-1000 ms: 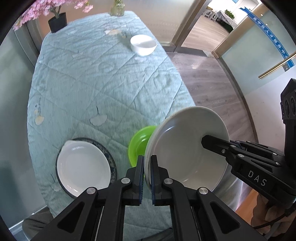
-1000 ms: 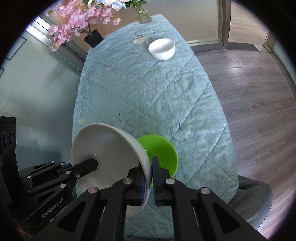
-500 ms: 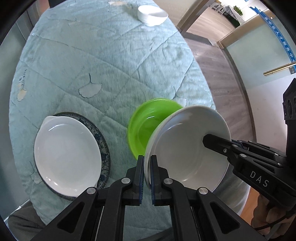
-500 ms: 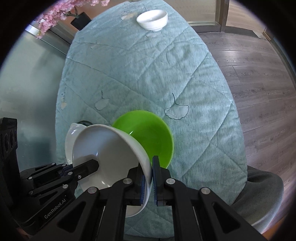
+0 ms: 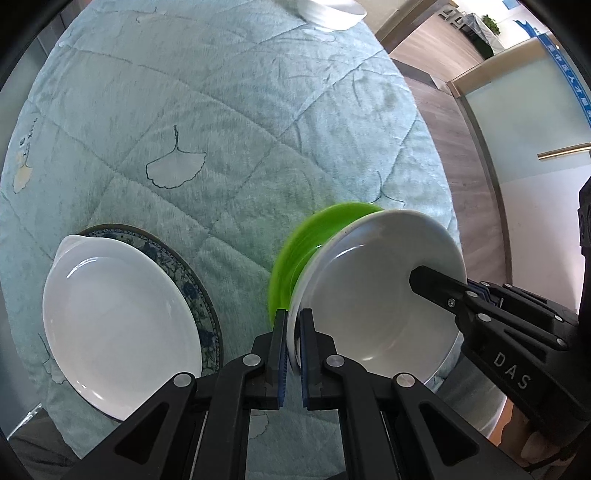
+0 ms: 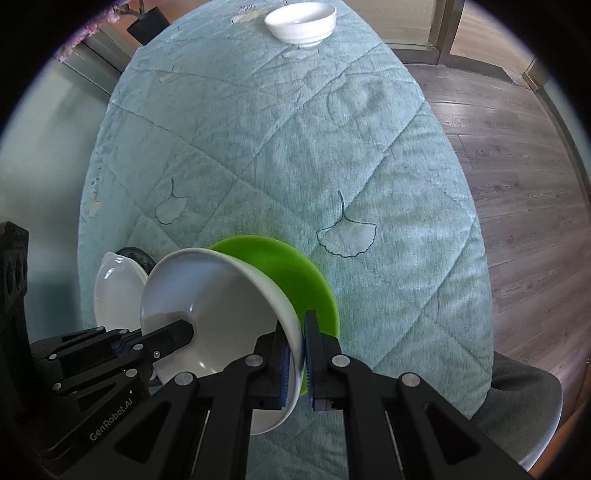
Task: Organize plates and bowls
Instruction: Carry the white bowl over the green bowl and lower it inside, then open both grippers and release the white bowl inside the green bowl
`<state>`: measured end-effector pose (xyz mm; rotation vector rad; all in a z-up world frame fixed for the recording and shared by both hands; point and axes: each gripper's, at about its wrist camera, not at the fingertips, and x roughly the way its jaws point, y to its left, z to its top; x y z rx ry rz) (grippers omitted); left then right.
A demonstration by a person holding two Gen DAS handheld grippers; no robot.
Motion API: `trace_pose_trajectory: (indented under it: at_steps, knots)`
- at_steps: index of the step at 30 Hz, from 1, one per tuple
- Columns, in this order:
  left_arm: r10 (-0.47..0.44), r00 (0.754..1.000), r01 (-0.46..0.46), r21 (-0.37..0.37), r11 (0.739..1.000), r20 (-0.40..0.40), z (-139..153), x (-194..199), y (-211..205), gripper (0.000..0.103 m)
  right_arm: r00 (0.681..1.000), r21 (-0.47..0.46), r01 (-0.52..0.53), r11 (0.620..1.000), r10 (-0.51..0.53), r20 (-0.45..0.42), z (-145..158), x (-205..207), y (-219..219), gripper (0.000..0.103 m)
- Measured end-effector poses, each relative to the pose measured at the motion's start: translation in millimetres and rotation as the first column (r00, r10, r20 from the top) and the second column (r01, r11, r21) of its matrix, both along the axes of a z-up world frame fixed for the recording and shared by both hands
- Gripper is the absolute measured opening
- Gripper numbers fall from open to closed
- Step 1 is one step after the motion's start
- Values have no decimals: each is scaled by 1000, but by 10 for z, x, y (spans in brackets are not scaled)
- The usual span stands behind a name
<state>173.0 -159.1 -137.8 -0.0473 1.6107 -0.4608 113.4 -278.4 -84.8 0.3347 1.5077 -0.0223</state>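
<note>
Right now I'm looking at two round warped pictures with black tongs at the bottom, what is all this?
Those tongs are two hand-held grippers, one in each of a person's hands, each carrying a wide-angle camera that looks along its fingers. One picture is from the left gripper, the other from the right gripper. Both are clamped on opposite rims of one large white bowl, held above a green bowl. On the teal tablecloth also sit a white dish on a blue-patterned plate, and a small white bowl at the far end.

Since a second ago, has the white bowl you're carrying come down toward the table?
Yes. The white bowl has dropped toward the tablecloth; the green bowl below looms larger and closer, and the far small bowl has slid toward the frame's top.
</note>
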Motion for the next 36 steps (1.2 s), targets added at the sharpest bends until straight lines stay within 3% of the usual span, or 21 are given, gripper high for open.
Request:
trace_pose_trajectory:
  at_steps: [11,17,31,36]
  knots:
    - [5,1000,-5,-13,1000,-16,-118,25,-45,2,999,-52,2,999,-4,-34,-131,32,20,7]
    - [30,999,-30,-35,999,-22,-87,44,25,8,999,-59,-4,998,2,-35,-150,41,52,7]
    - [39,997,-37,-45,998,60,193,-20,230,8,999,-82,-18,996,14,-51,-230,24,109,5]
    - [58,991,-56,-18,998,118,278,-11,289,8,997,-1,15,1000,-15,-77,-267,33,41,15]
